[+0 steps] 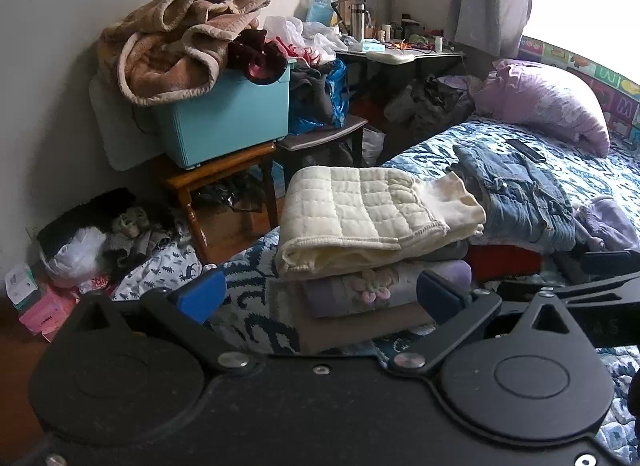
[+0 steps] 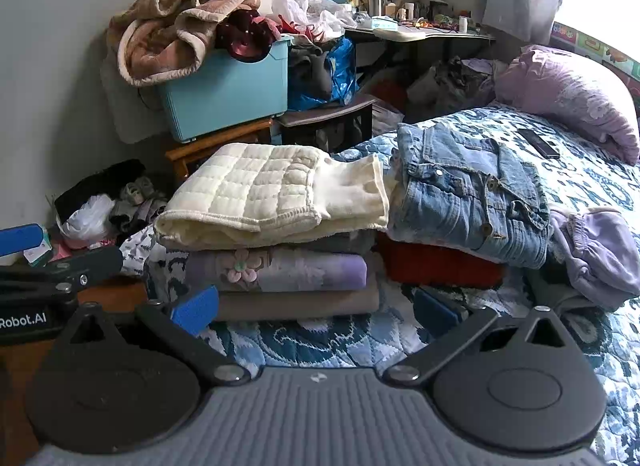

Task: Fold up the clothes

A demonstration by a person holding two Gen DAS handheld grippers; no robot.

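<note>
Down at the bottom of the left wrist view, we see the left gripper [image 1: 320, 294] with its blue pads spread wide and nothing between them. Just past the fingers, toward 12 o'clock, a stack of folded clothes [image 1: 360, 266] sits on the blue patterned bedspread [image 1: 592, 181], topped by a cream quilted piece [image 1: 360, 209]. At 2 o'clock from the stack lies a folded denim jacket [image 1: 516, 193] on a red garment [image 1: 504, 262], and farther at 2 o'clock a lilac pillow [image 1: 548, 101] rests near the window. At 10 o'clock we find a teal bin [image 1: 228, 121] on a wooden stool [image 1: 216, 181], a brown blanket [image 1: 180, 37] heaped over it. A cluttered desk [image 1: 400, 53] stands at 12 o'clock against the white wall [image 1: 60, 45]. Loose items litter the floor at 9 o'clock.

Turning to the right wrist view, we see the right gripper [image 2: 316, 310] likewise wide apart and empty above the bedspread. The stack rises at 12 o'clock, the cream piece over grey, lilac and taupe layers. The denim jacket sits at 1 o'clock, touching the cream piece's edge. A crumpled lilac garment [image 2: 596, 254] lies at 3 o'clock, and a dark phone [image 2: 540, 143] lies at 2 o'clock by the pillow. Part of the left gripper shows at 9 o'clock.
</note>
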